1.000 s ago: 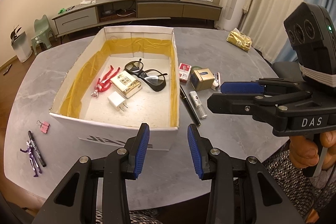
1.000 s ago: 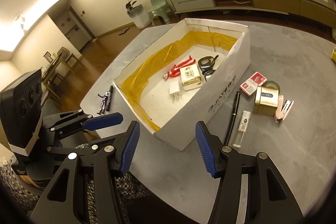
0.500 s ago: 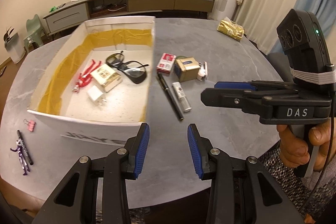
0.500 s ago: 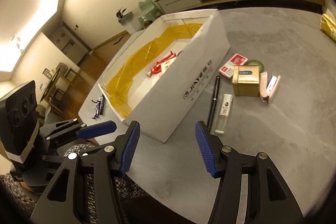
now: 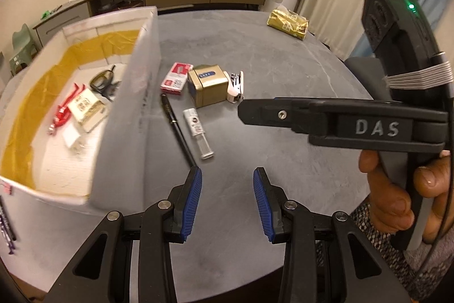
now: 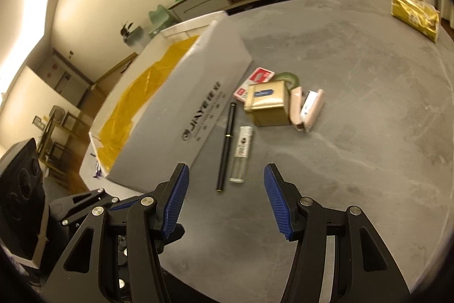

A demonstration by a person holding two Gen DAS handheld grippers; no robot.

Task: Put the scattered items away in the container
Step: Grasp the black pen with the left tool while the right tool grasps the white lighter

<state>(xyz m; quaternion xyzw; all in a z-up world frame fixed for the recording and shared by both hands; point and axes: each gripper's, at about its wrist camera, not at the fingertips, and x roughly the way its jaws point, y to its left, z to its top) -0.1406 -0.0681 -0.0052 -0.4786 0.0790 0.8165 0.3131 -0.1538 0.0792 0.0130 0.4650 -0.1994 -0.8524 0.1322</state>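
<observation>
Both blue-padded black grippers, left (image 5: pixel 227 200) and right (image 6: pixel 225 199), hover released and empty above the grey stone table (image 6: pixel 369 132). A black pen (image 6: pixel 226 146), clear glass vial (image 6: pixel 241 154), gold tin (image 6: pixel 266 104) and pink stapler (image 6: pixel 308 110) lie just beside the yellow-lined white cardboard box (image 6: pixel 184 115).

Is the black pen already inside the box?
No, the black pen lies on the grey table just outside the white box, beside a small clear bottle.
</observation>
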